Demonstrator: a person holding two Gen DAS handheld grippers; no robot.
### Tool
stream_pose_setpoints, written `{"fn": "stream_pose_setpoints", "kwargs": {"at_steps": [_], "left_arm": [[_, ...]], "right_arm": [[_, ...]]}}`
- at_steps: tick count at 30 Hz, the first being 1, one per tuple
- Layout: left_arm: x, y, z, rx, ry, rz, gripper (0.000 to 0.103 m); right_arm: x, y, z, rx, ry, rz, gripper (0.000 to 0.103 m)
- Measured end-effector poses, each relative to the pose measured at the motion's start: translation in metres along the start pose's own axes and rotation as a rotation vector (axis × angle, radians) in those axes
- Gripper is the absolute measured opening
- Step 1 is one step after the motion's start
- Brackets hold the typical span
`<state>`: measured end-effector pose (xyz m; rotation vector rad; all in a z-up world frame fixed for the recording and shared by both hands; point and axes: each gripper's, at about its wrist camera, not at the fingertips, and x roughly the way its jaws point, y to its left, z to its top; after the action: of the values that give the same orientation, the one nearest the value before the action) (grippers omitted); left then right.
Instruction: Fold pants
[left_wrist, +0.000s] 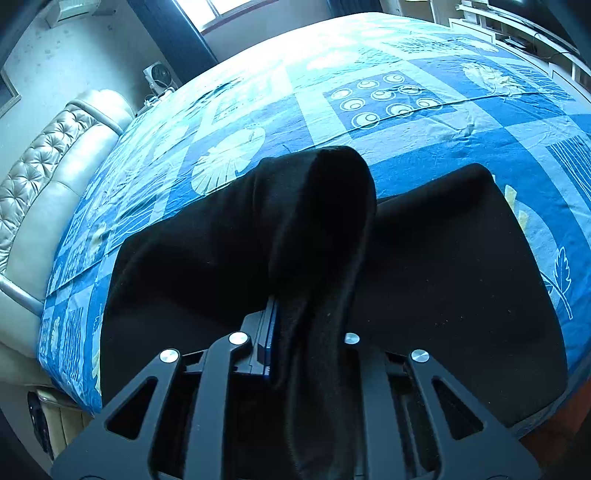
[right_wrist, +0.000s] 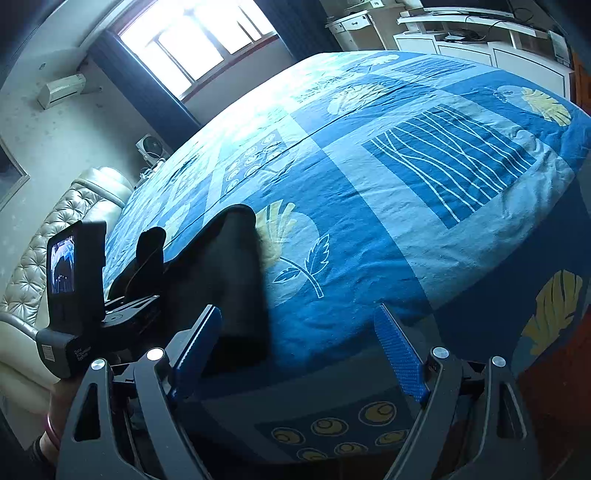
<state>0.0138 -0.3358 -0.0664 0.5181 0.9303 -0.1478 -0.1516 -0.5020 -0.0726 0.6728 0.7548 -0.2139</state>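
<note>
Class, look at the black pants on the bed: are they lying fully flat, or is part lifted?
Partly lifted: the left gripper pinches a fold of the black pants, the rest lying on the bedspread.

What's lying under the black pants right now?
The black pants lie on the blue patterned bedspread, which shows all around them. A raised fold is pinched in the left tongs. Whatever sits directly beneath the fabric is covered.

The left gripper (left_wrist: 310, 354) is a matte black frame with triangular cut-outs, round silver screw heads and blue pads on its jaws. The right gripper (right_wrist: 299, 354) has the same black linkage, silver screws and blue ribbed pads (right_wrist: 400, 354). Seen from the right wrist, the left unit carries a small lit screen (right_wrist: 62, 266) and a white-lettered label. A pink bracelet (right_wrist: 51, 430) circles the wrist.
</note>
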Motion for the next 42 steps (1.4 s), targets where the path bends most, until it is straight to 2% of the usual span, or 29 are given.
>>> {"fn": "stream_pose_setpoints", "kwargs": {"at_steps": [2,3,4,5,7,11,16,21,22,25,28,33,38,39,41,42], "left_arm": [[-0.004,-0.002,-0.001,0.012,-0.018,-0.015,0.024],[-0.006,-0.003,-0.002,0.017,-0.025,-0.03,0.031],[-0.01,-0.003,-0.003,0.017,-0.033,-0.058,0.042],[-0.013,-0.003,-0.003,0.016,-0.042,-0.08,0.049],[-0.025,0.0,-0.006,0.003,-0.076,-0.142,0.075],[-0.055,0.018,-0.017,-0.023,-0.144,-0.283,0.09],[-0.082,0.085,-0.041,-0.123,-0.196,-0.401,0.095],[-0.074,0.17,-0.065,-0.248,-0.208,-0.422,0.096],[-0.07,0.185,-0.071,-0.264,-0.216,-0.407,0.096],[-0.057,0.22,-0.087,-0.283,-0.213,-0.33,0.096],[-0.04,0.246,-0.104,-0.315,-0.163,-0.322,0.096],[-0.019,0.275,-0.13,-0.393,-0.099,-0.362,0.096],[-0.006,0.281,-0.145,-0.43,-0.067,-0.398,0.096],[-0.003,0.281,-0.145,-0.432,-0.055,-0.409,0.096],[0.0,0.279,-0.145,-0.426,-0.045,-0.425,0.096],[0.0,0.279,-0.145,-0.426,-0.047,-0.425,0.096]], "right_arm": [[-0.001,0.0,0.001,0.002,0.002,-0.004,0.084],[-0.002,0.0,0.001,-0.001,0.0,-0.007,0.084],[-0.003,0.001,0.001,-0.007,-0.003,-0.011,0.084],[-0.004,0.002,0.002,-0.013,-0.005,-0.016,0.084],[-0.008,0.004,0.004,-0.022,-0.01,-0.024,0.084],[-0.016,0.01,0.009,-0.038,-0.027,-0.027,0.084],[-0.019,0.029,0.016,-0.052,0.004,0.076,0.084],[0.005,0.069,0.024,-0.068,0.112,0.266,0.084],[0.014,0.078,0.026,-0.075,0.14,0.292,0.084],[0.048,0.104,0.031,-0.111,0.212,0.303,0.084],[0.08,0.117,0.033,-0.103,0.269,0.281,0.084],[0.119,0.127,0.029,-0.069,0.343,0.233,0.084],[0.126,0.145,0.02,-0.112,0.393,0.261,0.084],[0.127,0.149,0.017,-0.122,0.407,0.268,0.081],[0.13,0.159,0.012,-0.155,0.416,0.241,0.069],[0.132,0.161,0.01,-0.163,0.424,0.231,0.045]]}}
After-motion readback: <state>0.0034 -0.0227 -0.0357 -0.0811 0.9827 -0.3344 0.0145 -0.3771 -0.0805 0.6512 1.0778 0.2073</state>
